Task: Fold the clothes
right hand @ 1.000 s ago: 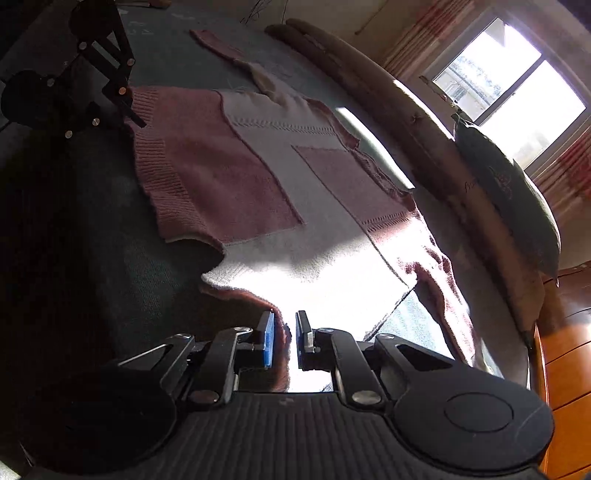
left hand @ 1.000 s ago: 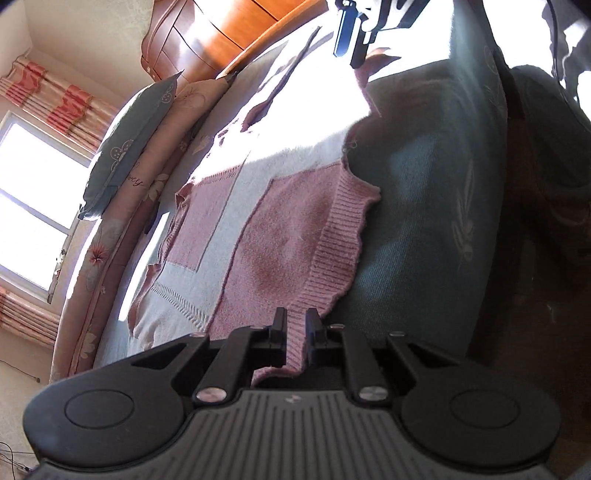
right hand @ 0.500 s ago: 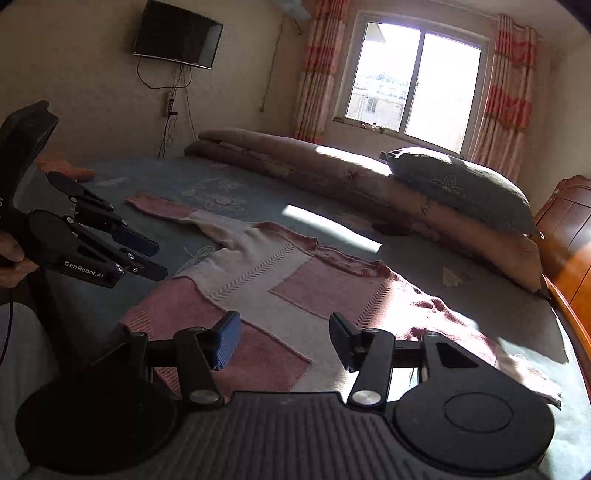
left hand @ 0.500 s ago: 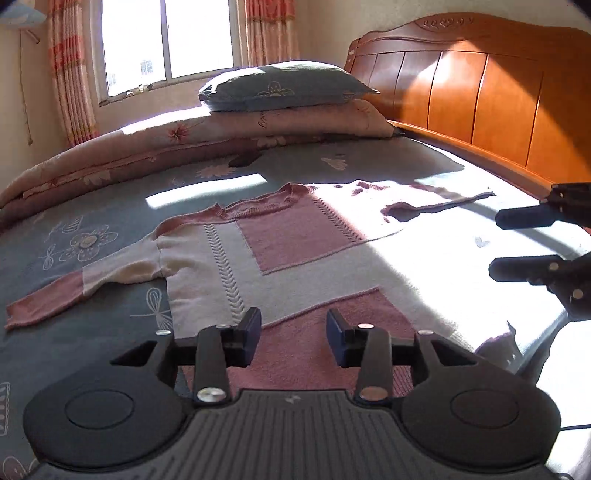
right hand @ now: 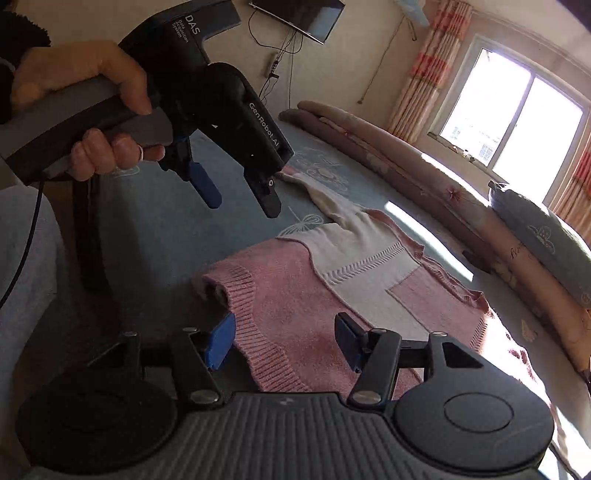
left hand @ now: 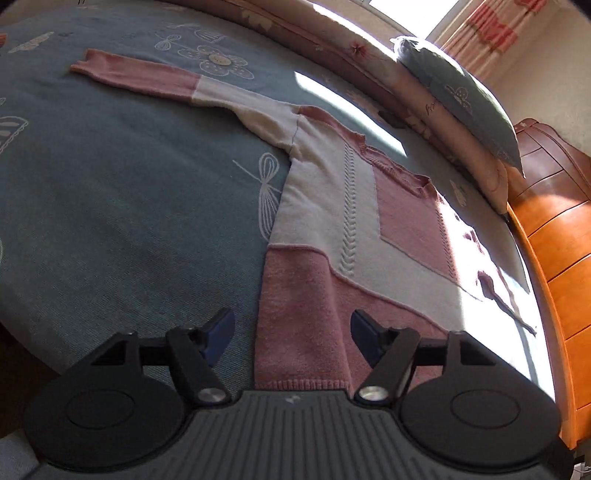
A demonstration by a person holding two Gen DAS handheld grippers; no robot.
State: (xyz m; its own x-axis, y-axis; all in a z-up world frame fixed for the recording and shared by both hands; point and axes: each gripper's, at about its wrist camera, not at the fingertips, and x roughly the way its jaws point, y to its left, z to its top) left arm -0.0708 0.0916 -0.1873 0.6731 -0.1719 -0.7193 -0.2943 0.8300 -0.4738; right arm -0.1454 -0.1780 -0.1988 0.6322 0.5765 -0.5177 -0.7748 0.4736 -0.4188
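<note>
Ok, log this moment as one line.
sweater: flat on bed, unfolded | left gripper: opening, empty | right gripper: open, empty

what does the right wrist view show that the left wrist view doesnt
Only the right wrist view shows the left gripper from outside, its jaws opening with nothing between them, the hand holding it, a wall-mounted tv and the window.

Only the left wrist view shows the sweater's outstretched sleeve down to its pink cuff, and the wooden headboard.

Both show the pink and cream sweater lying flat on the blue bedspread, the pillow, and open jaws holding nothing.
</note>
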